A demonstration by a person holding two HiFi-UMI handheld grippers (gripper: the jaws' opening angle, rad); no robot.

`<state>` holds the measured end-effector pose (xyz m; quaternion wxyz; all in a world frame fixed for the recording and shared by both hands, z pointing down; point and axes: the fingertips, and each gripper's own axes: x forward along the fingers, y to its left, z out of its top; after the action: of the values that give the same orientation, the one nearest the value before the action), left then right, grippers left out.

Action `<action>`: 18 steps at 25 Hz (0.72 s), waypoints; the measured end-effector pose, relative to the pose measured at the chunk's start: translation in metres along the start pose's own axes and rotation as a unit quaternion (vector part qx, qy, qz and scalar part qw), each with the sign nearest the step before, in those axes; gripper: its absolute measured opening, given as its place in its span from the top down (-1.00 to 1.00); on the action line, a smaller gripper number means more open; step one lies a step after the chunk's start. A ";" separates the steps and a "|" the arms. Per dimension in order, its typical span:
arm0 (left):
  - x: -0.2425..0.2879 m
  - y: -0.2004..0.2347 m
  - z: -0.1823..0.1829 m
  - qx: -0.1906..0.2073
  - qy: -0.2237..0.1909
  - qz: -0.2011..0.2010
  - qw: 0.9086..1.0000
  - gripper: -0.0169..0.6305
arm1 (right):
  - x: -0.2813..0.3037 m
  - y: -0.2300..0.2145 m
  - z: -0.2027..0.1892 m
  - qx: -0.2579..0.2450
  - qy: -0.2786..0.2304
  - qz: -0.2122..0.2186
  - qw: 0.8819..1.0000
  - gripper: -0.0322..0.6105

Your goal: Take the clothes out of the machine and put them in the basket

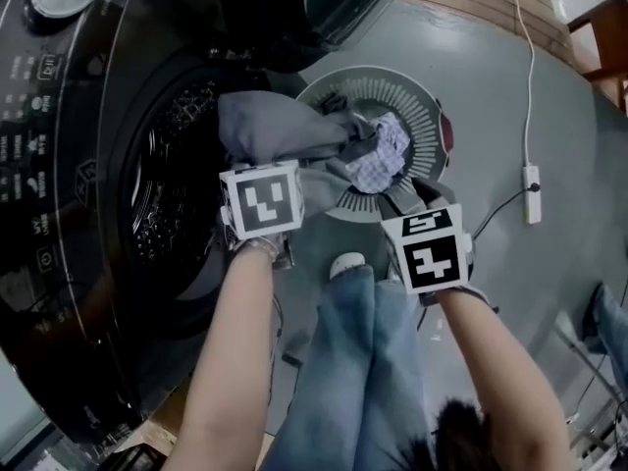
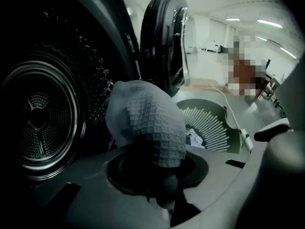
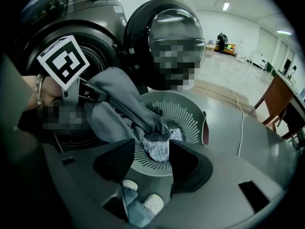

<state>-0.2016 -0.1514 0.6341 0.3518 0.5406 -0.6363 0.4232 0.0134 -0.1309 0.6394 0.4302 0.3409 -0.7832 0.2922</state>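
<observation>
A grey waffle-weave cloth (image 1: 275,130) hangs out of the washing machine's open drum (image 1: 167,184) and stretches toward the round slatted basket (image 1: 422,116). My left gripper (image 2: 164,194) is shut on a fold of this grey cloth (image 2: 147,123), in front of the drum mouth. A checked cloth (image 1: 383,155) lies in the basket, with the grey cloth's far end draped on it. My right gripper (image 3: 151,163) hovers at the basket's (image 3: 190,116) near rim. Its jaws stand apart with nothing between them, and the checked cloth (image 3: 159,147) shows beyond the gap.
The machine's round door (image 1: 324,8) stands swung open just behind the basket. A white cable and power strip (image 1: 531,192) lie on the grey floor to the right. Wooden furniture (image 1: 603,27) is at the far right. The person's jeans (image 1: 358,361) and white shoe (image 1: 346,263) are below the grippers.
</observation>
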 end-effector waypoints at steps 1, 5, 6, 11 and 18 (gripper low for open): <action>-0.006 -0.013 0.003 0.002 -0.005 -0.015 1.000 0.63 | -0.008 -0.006 0.002 0.003 -0.003 -0.003 1.000 0.20; -0.031 -0.069 0.012 0.004 -0.015 -0.070 0.997 0.63 | -0.035 -0.027 0.004 0.005 -0.010 -0.016 1.000 0.23; -0.037 -0.084 0.017 0.000 -0.021 -0.087 0.996 0.63 | -0.040 -0.033 0.005 0.005 -0.011 -0.020 1.000 0.23; -0.065 -0.141 0.048 -0.041 -0.060 -0.173 0.982 0.64 | -0.063 -0.055 0.001 0.017 -0.017 -0.035 0.999 0.25; -0.103 -0.178 0.090 -0.060 -0.092 -0.238 0.965 0.64 | -0.078 -0.073 -0.005 0.048 -0.019 -0.049 0.997 0.26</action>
<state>-0.0074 -0.2043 0.5333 0.4143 0.6909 -0.5430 0.2370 0.1038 -0.1488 0.5850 0.4123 0.4048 -0.7583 0.3019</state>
